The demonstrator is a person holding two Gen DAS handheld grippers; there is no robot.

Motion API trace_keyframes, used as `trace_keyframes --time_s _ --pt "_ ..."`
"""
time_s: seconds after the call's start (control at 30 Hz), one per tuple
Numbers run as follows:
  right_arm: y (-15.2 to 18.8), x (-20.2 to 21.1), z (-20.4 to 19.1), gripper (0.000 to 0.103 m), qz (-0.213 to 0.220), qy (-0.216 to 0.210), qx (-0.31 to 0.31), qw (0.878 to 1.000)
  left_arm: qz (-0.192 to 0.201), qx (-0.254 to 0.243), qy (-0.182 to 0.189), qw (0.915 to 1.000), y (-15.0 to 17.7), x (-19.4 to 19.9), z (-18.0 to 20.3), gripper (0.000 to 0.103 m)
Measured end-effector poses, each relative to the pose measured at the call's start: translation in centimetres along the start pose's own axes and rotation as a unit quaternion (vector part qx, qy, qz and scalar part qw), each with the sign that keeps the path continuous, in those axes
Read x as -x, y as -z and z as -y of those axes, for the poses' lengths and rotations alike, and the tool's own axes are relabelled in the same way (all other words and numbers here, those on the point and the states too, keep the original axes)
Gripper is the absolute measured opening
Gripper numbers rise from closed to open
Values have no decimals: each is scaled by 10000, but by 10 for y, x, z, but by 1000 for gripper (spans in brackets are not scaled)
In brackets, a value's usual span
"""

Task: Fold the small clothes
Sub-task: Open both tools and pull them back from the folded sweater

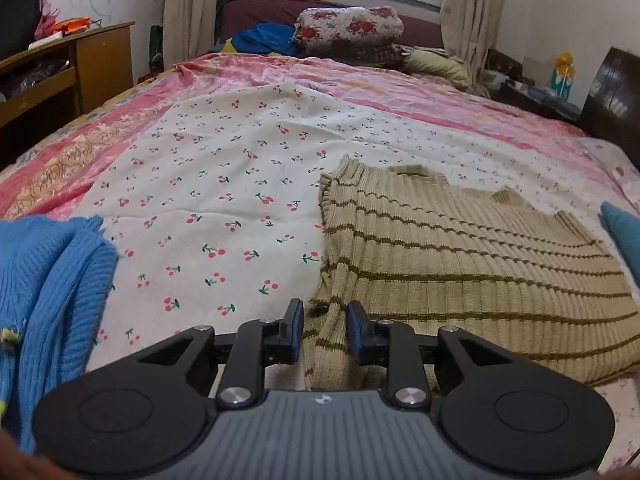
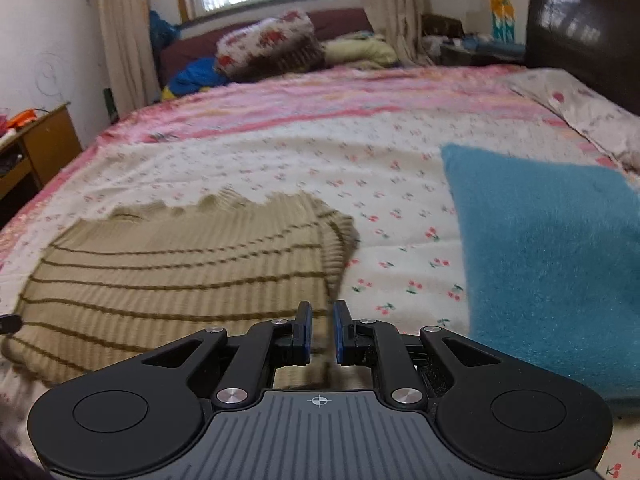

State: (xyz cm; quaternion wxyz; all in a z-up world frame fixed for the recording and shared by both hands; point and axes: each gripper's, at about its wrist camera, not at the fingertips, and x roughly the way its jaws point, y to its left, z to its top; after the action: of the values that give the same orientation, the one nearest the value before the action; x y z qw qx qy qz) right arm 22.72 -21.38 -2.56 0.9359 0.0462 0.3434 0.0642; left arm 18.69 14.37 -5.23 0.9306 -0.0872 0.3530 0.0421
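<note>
A beige ribbed knit garment with brown stripes [image 1: 460, 264] lies flat on the cherry-print bedspread [image 1: 224, 184]. My left gripper [image 1: 324, 316] sits at its near left edge, and a raised fold of the knit stands between the two fingers, which are partly closed around it. In the right wrist view the same garment [image 2: 172, 264] lies left of centre. My right gripper [image 2: 320, 316] is at its near right corner with a narrow gap between the fingers and a fold of the knit's edge in that gap.
A blue knit garment [image 1: 52, 292] lies at the near left. A teal fuzzy cloth [image 2: 552, 264] lies at the right. Folded bedding [image 1: 348, 28] is piled at the far end under the window. A wooden desk [image 1: 80, 64] stands at the left and a dark headboard [image 2: 584, 28] at the right.
</note>
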Motion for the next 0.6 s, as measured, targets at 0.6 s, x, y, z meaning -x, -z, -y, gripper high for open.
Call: trace_keyframes --time_s 0.6 --pt "-3 17 -33 14 -277 -300 194 9990 -43 91 -53 9999 10 54 10 32"
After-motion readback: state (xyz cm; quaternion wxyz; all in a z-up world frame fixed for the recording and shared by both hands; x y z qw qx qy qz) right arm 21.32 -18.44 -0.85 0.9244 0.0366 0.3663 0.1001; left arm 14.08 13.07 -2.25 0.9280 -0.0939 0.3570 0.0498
